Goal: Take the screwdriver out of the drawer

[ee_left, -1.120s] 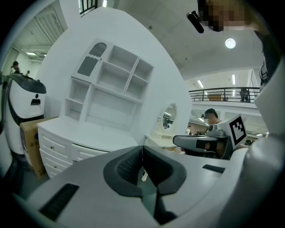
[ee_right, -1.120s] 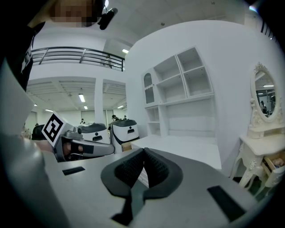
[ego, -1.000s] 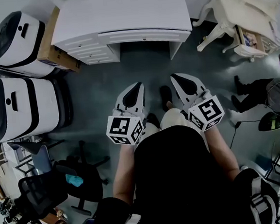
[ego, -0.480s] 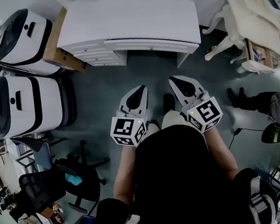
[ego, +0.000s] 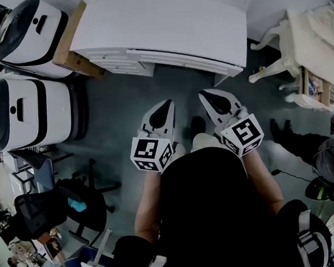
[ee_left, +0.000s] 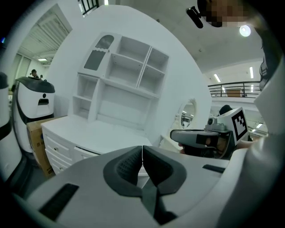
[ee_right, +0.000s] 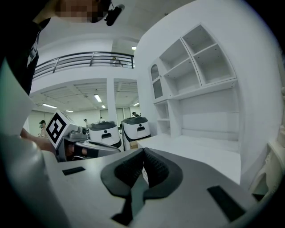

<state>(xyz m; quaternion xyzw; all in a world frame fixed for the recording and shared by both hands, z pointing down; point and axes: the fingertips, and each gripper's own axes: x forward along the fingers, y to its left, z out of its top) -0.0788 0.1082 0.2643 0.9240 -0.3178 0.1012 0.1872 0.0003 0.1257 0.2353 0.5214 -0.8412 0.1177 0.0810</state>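
- Over the last second the white table (ego: 163,20) has come nearer and fills more of the head view. The person is walking up to it, carrying both grippers ahead side by side at the same spacing as before.
- The left gripper (ego: 165,103) has its jaws pressed together with nothing between them. The right gripper (ego: 205,95) is closed and empty too.
- The drawers (ego: 118,63) at the table's left front are all pushed in, and so is the long one under the middle. The screwdriver shows in no view. It is presumably inside one of them, though which one cannot be told.
- A stretch of bare floor (ego: 124,104) still lies between the grippers and the table front, so nothing is within reach yet.
- The task looks to be in its approach stage. The next moves are likely to close the gap, part one gripper's jaws around a drawer knob and pull.
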